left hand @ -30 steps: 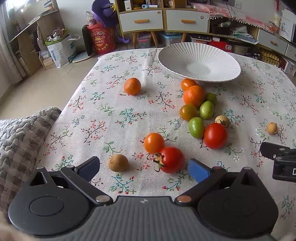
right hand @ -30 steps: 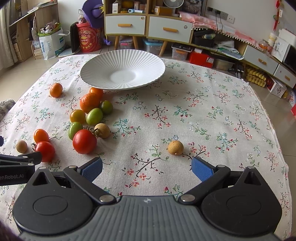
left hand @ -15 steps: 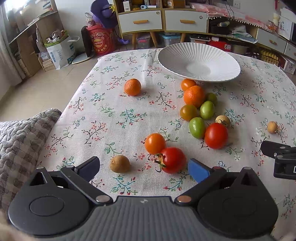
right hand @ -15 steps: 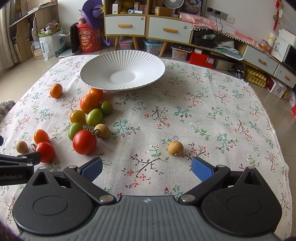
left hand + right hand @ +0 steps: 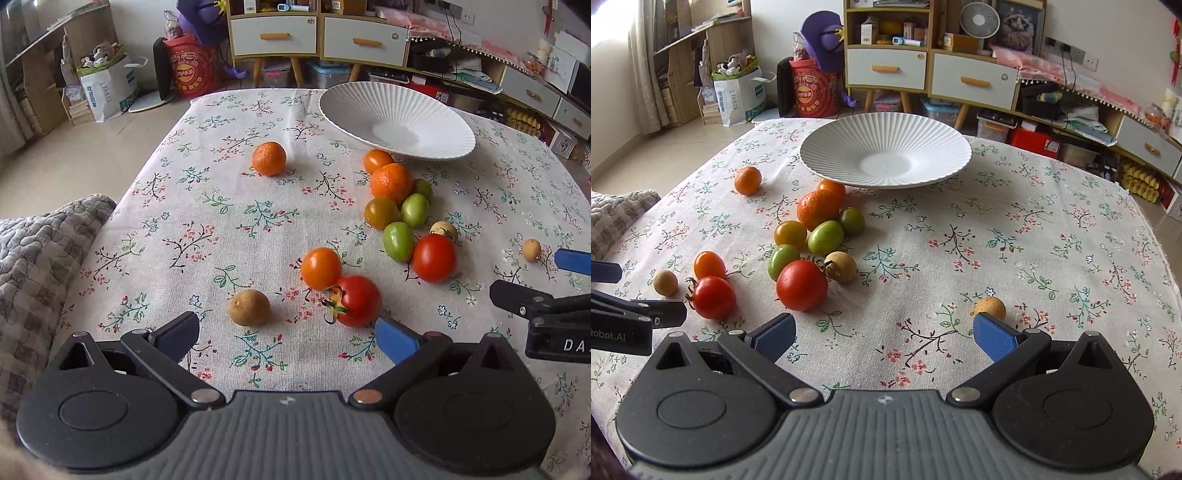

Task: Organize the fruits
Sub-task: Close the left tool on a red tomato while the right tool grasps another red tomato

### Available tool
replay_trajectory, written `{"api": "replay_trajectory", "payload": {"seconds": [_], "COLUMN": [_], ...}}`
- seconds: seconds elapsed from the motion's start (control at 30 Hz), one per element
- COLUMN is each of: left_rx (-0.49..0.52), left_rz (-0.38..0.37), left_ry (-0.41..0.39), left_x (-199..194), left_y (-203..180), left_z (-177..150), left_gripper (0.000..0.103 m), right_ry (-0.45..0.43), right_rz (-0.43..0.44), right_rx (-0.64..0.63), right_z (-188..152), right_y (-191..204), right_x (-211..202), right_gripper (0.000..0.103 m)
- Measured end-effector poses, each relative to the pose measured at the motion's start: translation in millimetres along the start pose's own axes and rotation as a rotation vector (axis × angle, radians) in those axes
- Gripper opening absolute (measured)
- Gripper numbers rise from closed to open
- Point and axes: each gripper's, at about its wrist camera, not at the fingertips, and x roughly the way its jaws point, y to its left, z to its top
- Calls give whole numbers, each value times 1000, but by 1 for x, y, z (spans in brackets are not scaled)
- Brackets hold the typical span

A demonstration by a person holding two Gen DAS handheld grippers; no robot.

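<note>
Plainly, nothing is sorted yet: your white plate point(image 5: 886, 155) sits empty and every fruit, red tomato point(image 5: 356, 301) included, lies loose on the tablecloth point(image 5: 1034, 240). Your left gripper point(image 5: 286, 334) and right gripper point(image 5: 884, 332) gape wide, empty. Both have advanced slightly since earlier.

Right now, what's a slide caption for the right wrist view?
Open right gripper low over the tablecloth, loose fruit ahead, white plate empty.
</note>
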Motion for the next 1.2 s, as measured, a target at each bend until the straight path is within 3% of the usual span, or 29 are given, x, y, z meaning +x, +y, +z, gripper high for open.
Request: {"api": "replay_trajectory", "payload": {"seconds": [0.33, 0.43, 0.5, 0.7, 1.07, 1.2], "left_rx": [-21, -75, -102, -121, -111, -90], "left_rz": [-101, -161, -197, -273, -264, -245], "left_ry": [-35, -15, -12, -21, -10, -28], "left_x": [4, 10, 14, 18, 30, 31], "left_y": [3, 9, 11, 7, 1, -3], "left_z": [-1, -1, -2, -4, -5, -5], "left_gripper": [98, 90, 82, 71, 47, 43], "right_ry": [40, 32, 26, 3, -31, -37], "right_rz": [170, 188, 203, 263, 327, 335], "right_rx": [82, 72, 69, 122, 159, 166], "right_z": [-3, -3, -4, -6, -4, -3], "right_y": [-1, 1, 3, -2, -4, -4], "right_x": [19, 19, 20, 27, 32, 35], "right_gripper": [102, 100, 96, 80, 61, 57]}}
